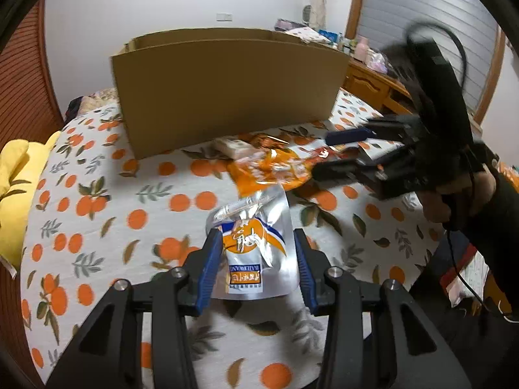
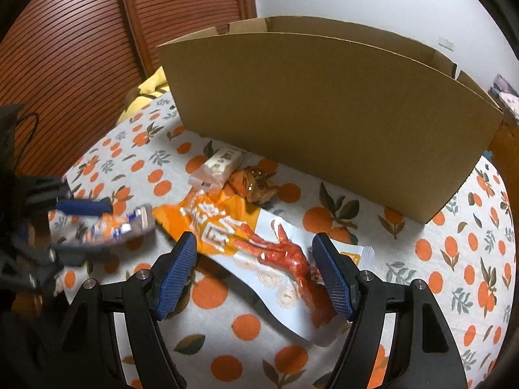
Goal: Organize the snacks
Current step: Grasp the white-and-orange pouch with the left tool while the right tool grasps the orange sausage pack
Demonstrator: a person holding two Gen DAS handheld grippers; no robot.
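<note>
A silver pouch (image 1: 256,253) with an orange and blue label sits between the blue pads of my left gripper (image 1: 256,236), which is shut on its two side edges. The right wrist view shows that left gripper (image 2: 129,223) blurred at the left, with the silver pouch (image 2: 123,223) in it just above the bedcover. My right gripper (image 2: 253,238) stands open over a long orange and white packet (image 2: 227,227) lying flat, pads clear of it. In the left wrist view the right gripper (image 1: 322,155) hovers over the same packet (image 1: 269,168).
A tall open cardboard box (image 2: 324,113) stands behind the snacks on the orange-print bedcover (image 1: 97,194). A small white wrapped snack (image 2: 220,165) and a crumpled orange-gold packet (image 2: 259,184) lie before it. A yellow pillow (image 1: 13,175) lies left; a cluttered wooden desk (image 1: 366,77) stands right.
</note>
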